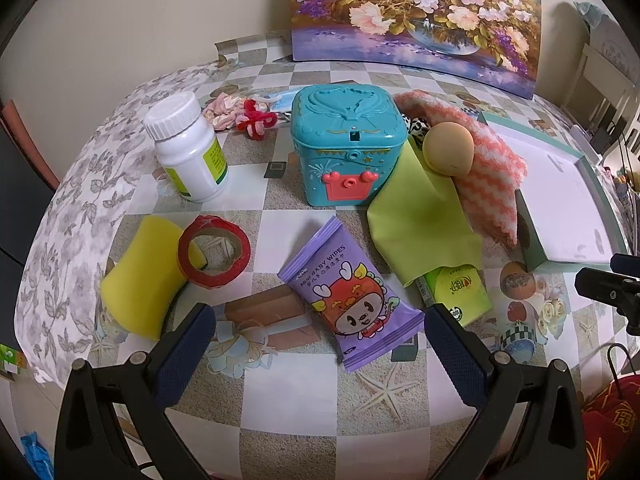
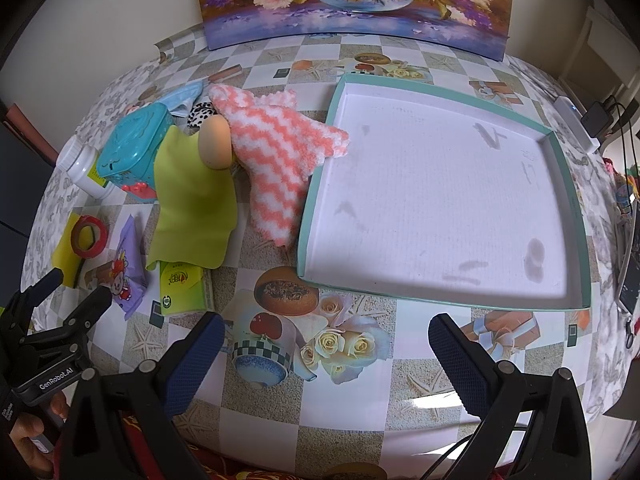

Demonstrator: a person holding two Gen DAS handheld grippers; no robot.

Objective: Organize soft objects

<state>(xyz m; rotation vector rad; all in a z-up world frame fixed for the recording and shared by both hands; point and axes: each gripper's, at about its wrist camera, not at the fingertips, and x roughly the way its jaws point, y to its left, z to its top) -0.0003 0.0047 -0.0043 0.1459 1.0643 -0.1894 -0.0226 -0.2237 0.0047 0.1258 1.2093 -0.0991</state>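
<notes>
My left gripper (image 1: 320,320) is open and empty, just above a purple baby wipes pack (image 1: 352,296). A yellow sponge (image 1: 140,276) lies to its left under a red tape roll (image 1: 214,256). A green cloth (image 1: 420,220), a beige soft ball (image 1: 448,148) and a pink-white zigzag towel (image 1: 488,164) lie to the right. My right gripper (image 2: 326,332) is open and empty, in front of the shallow white tray (image 2: 316,184). The towel (image 2: 276,152), ball (image 2: 216,142) and green cloth (image 2: 192,200) lie left of the tray.
A teal toy box (image 1: 344,140), a white pill bottle (image 1: 188,148), hair ties (image 1: 240,114) and a green tissue pack (image 1: 460,292) are on the checkered table. A flower painting (image 1: 416,12) leans on the back wall. A power strip (image 2: 576,124) lies at the right edge.
</notes>
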